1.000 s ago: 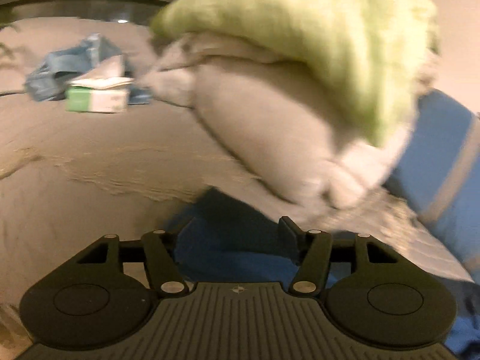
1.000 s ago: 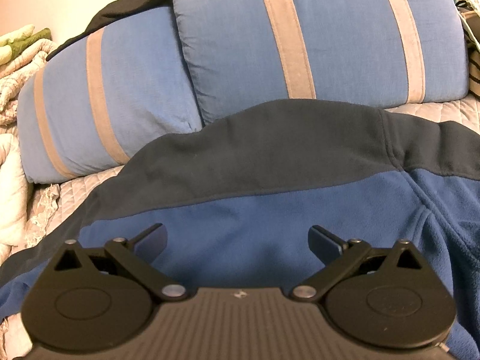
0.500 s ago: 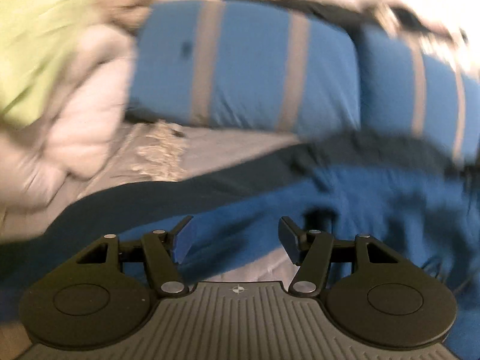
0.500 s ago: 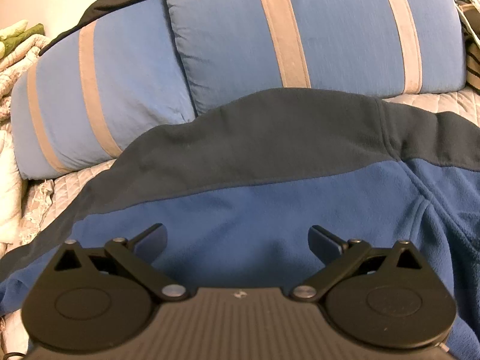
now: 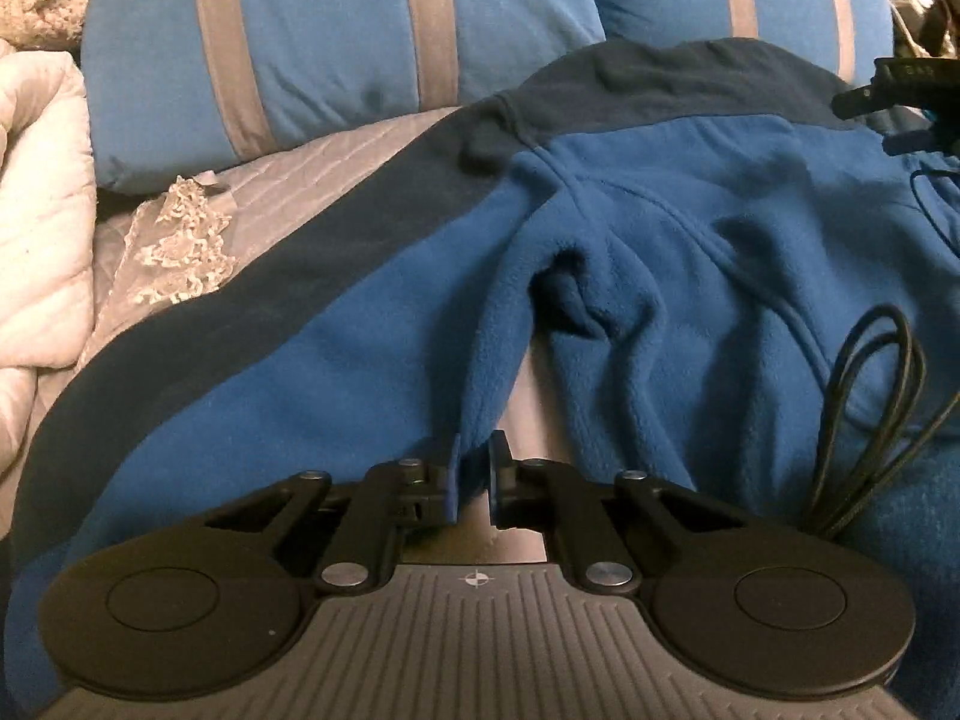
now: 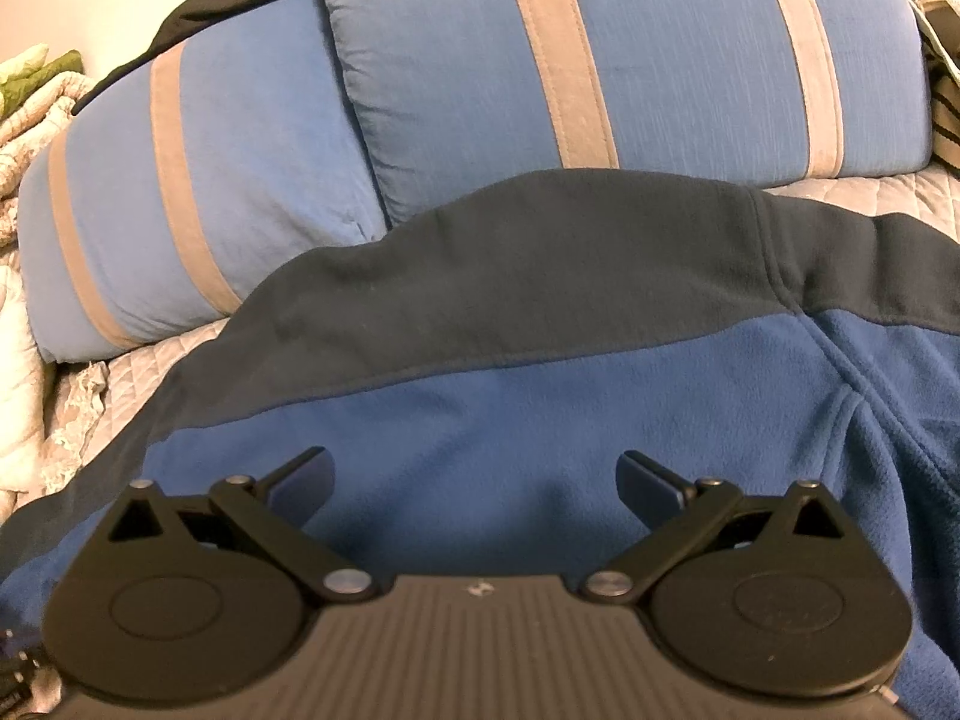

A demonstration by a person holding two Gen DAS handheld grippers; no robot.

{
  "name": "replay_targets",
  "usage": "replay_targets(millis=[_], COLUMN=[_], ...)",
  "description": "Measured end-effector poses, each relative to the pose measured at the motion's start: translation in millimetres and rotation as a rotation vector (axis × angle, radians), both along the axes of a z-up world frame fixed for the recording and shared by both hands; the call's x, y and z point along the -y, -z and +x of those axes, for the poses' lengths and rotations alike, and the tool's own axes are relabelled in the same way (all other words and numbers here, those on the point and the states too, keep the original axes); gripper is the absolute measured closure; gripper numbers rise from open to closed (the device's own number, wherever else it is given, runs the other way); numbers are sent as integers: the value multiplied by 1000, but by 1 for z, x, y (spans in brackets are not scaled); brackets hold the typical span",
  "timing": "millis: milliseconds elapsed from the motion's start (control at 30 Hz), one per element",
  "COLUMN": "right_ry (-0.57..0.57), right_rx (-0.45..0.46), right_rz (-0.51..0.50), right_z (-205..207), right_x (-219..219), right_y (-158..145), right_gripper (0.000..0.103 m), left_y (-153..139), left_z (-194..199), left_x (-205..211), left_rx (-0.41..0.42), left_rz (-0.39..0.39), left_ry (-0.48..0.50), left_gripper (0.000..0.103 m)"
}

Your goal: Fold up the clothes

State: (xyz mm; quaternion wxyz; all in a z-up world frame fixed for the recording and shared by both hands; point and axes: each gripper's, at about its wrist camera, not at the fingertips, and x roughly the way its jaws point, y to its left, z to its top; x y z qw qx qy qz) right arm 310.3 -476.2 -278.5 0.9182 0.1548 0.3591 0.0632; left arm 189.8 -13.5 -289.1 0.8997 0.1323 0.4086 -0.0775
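Note:
A blue fleece jacket with dark navy shoulders lies spread on a quilted bed, rumpled around the armpit. In the left wrist view my left gripper is shut on the fleece's lower edge where the sleeve meets the body. In the right wrist view the same jacket fills the lower half. My right gripper is open just above the blue back panel with nothing between its fingers. The right gripper's body shows at the far right of the left wrist view.
Two blue pillows with beige stripes lean against the wall behind the jacket. A pale quilted blanket is piled on the left. A black cable loop lies on the fleece at right. Grey bedspread shows between pillow and jacket.
My left gripper swung right from the blanket pile to the jacket and closed on the fleece edge. The right gripper stayed open and shifted slightly over the jacket.

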Motion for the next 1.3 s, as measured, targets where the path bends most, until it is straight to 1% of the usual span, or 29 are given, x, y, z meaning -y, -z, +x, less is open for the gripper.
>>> replay_targets(millis=[67,233,267,300,333,367,400,433,600,667,767,800,833,867,900,933,967,1000,1100,1133,1200,1233,1300], right_ry=[-4,-2,0,0,0,0,-1,-1,3,8,14,16,17,18,18,21,23,28,64,79,107,114,112], right_rx=[0,-3,-3,-4,-4,-5,-6,-6,-11,-13,-13,-12,-7,0,7,16,26,41,104,126,167,175,175], right_rz=[-2,0,3,6,6,6,6,7,10,7,-1,-6,-18,-31,-43,-54,-64,-73,-90,-95,-106,-113,-124], right_z=[0,0,0,0,-1,-1,-1,-1,-1,-1,-2,-2,-2,-2,-3,-3,-4,-5,-9,-10,-11,-11,-12], right_x=[0,2,2,2,2,2,2,2,3,3,3,3,1,0,-1,-1,-2,-2,1,2,5,5,8], right_y=[0,1,1,1,1,1,1,1,2,2,2,2,2,2,2,1,1,0,-7,-10,-16,-19,-26], right_gripper=[0,0,0,0,0,0,0,0,0,0,0,0,0,0,0,0,0,0,0,0,0,0,0], left_y=[0,-2,-3,-4,-5,-5,-5,-6,-6,-6,14,15,16,16,16,15,15,15,10,11,12,11,6], left_z=[1,0,-1,-2,-4,-7,-10,-14,-32,-39,-41,-40,-40,-40,-39,-37,-36,-36,-41,-43,-47,-48,-50], left_x=[-1,1,0,-2,-4,-5,-7,-9,-19,-22,-22,-23,-25,-27,-27,-27,-27,-27,-28,-29,-30,-30,-33], left_rx=[0,14,20,25,30,42,55,68,134,161,119,113,111,108,97,85,72,66,63,58,48,43,32], left_rz=[-18,-10,-20,-32,-45,-25,2,30,166,221,415,414,396,378,356,332,309,303,261,255,271,266,236], left_ry=[-14,-23,-30,-39,-48,-55,-61,-67,-98,-110,-99,-98,-98,-99,-102,-107,-111,-113,-115,-112,-92,-91,-96], left_gripper=[94,92,91,88,80,76,68,63,55,55,55,55,61,70,88,93,94,96,96,96,95,93,93])
